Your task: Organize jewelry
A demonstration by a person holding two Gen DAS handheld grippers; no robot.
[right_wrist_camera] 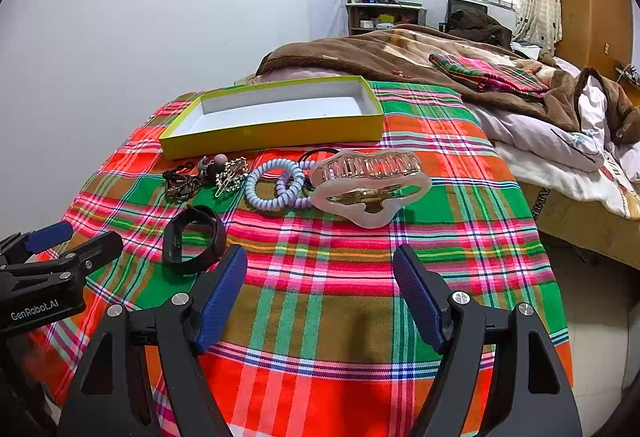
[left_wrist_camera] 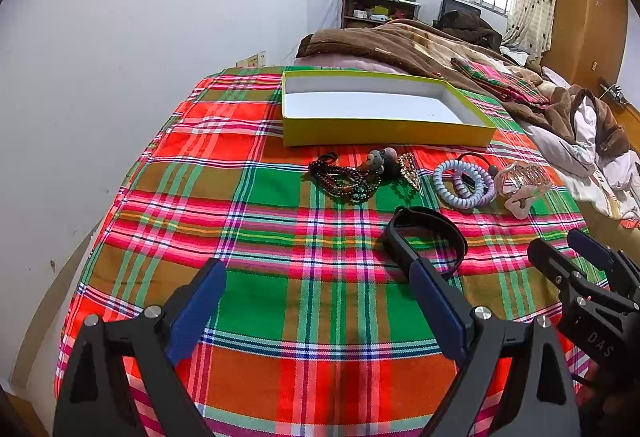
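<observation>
**Inspector:** Your left gripper (left_wrist_camera: 316, 301) hangs over the plaid cloth (left_wrist_camera: 280, 229) with its jaws spread wide and nothing between them. Its right finger tip overlaps the black band (left_wrist_camera: 436, 233) in the left wrist view; I cannot tell whether it touches.

**Operator:** And the right one?

**Inspector:** Your right gripper (right_wrist_camera: 320, 289) is likewise wide apart and empty, over bare cloth, with the black band just off its left finger.

**Operator:** Where do the pieces lie?

**Inspector:** In a row on the cloth, in front of the yellow box (left_wrist_camera: 384, 135). From your left: dark bead strands (left_wrist_camera: 344, 183), a small figure hair tie (left_wrist_camera: 380, 159) touching them, a gold hair clip (left_wrist_camera: 410, 171), a pale blue coil tie (right_wrist_camera: 268, 185) overlapping a lilac coil tie (right_wrist_camera: 292, 193), a thin black elastic (right_wrist_camera: 320, 153) behind those, then the large pink claw clip (right_wrist_camera: 372, 185) at the right end. The black band sits apart, nearer you.

**Operator:** The box?

**Inspector:** Open, white inside, near the far edge of the cloth, with a brown blanket (right_wrist_camera: 360, 53) beyond it
</observation>
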